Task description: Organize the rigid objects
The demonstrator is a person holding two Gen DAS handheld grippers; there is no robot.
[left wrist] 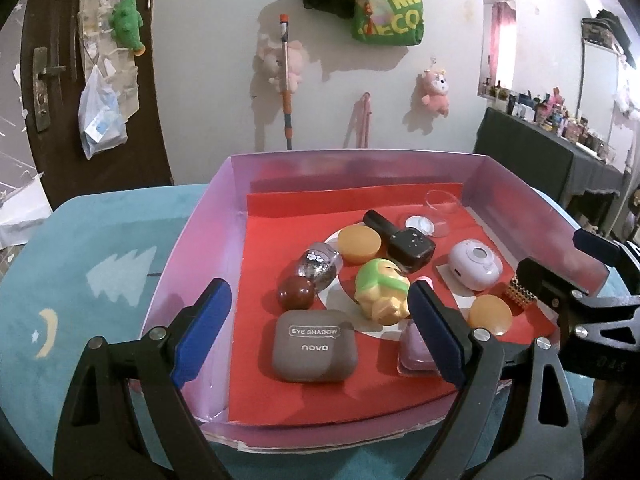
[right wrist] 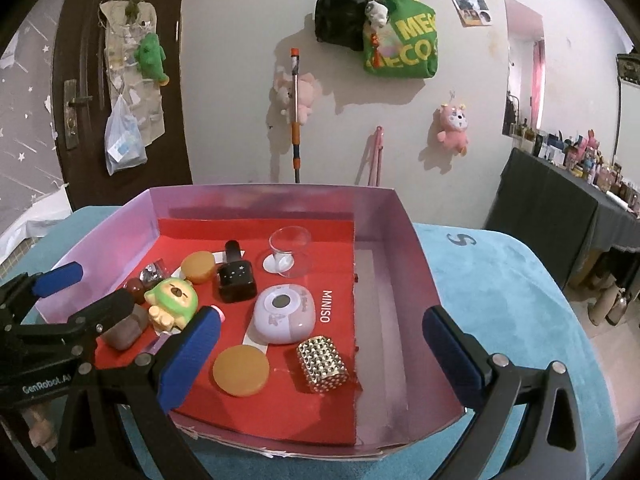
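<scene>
The left gripper (left wrist: pixel 320 332) gapes wide and empty over the pink tray (left wrist: pixel 200 232); the eyeshadow case (left wrist: pixel 314 346) sits between its fingers, the green figurine (left wrist: pixel 382 294) at one o'clock. The right gripper (right wrist: pixel 320 356) is equally wide and empty, the studded box (right wrist: pixel 323 364) between its fingers.

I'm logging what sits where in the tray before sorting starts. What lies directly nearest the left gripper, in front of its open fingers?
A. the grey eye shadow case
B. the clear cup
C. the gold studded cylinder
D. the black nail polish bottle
A: the grey eye shadow case lies between the fingertips of the open left gripper, at the near end of the tray.
</scene>
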